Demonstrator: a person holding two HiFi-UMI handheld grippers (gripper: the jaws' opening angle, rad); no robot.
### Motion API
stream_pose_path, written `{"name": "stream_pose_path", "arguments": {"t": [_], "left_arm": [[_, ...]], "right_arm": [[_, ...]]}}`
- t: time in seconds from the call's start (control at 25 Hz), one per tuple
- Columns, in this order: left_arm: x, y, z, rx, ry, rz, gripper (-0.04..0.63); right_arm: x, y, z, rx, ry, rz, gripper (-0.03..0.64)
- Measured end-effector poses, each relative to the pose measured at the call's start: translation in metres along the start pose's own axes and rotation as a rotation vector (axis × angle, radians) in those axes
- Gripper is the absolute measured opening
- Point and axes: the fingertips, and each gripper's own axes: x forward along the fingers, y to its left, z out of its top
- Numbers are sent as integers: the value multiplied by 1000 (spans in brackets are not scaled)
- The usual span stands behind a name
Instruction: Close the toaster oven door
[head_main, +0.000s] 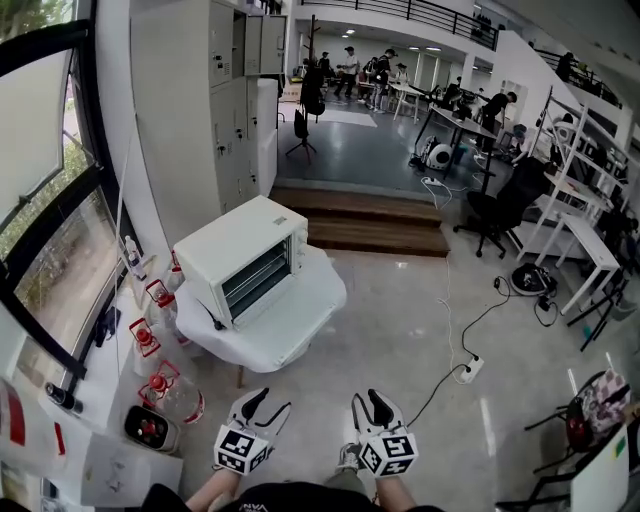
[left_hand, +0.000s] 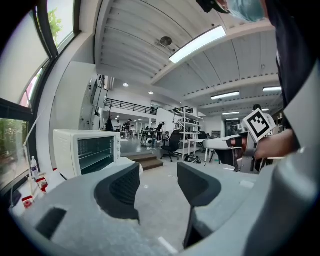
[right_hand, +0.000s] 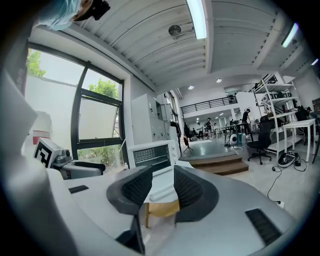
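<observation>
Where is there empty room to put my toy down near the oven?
The white table is bare at its near end, this side of the toaster oven. The floor right of it is open too. Red-capped bottles crowd the side by the window.

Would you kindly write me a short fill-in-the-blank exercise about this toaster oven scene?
1. The toaster oven is ____ in colour.
2. It sits on a cloth-covered ____.
3. The left claw and right claw are both ____, with nothing between their jaws.
4. In the head view, the window lies to the oven's ____.
Missing words: white; table; open; left.
</observation>
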Motion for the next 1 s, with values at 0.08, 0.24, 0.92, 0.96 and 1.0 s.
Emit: {"name": "stream_pose_path", "arguments": {"t": [0.08, 0.24, 0.92, 0.96, 1.0], "left_arm": [[14, 3, 2, -1, 1, 22, 232], [43, 8, 9, -10, 3, 91, 232], [148, 8, 11, -73, 34, 446, 233], [150, 9, 10, -78, 34, 467, 233], [152, 9, 10, -82, 34, 486, 233]], "right_arm": [[11, -12, 2, -4, 8, 16, 123], [35, -40, 4, -13, 42, 70, 131], [130, -156, 16, -96, 124, 357, 137], [133, -159, 16, -103, 126, 373, 137], [138, -162, 16, -111, 127, 388, 137]]}}
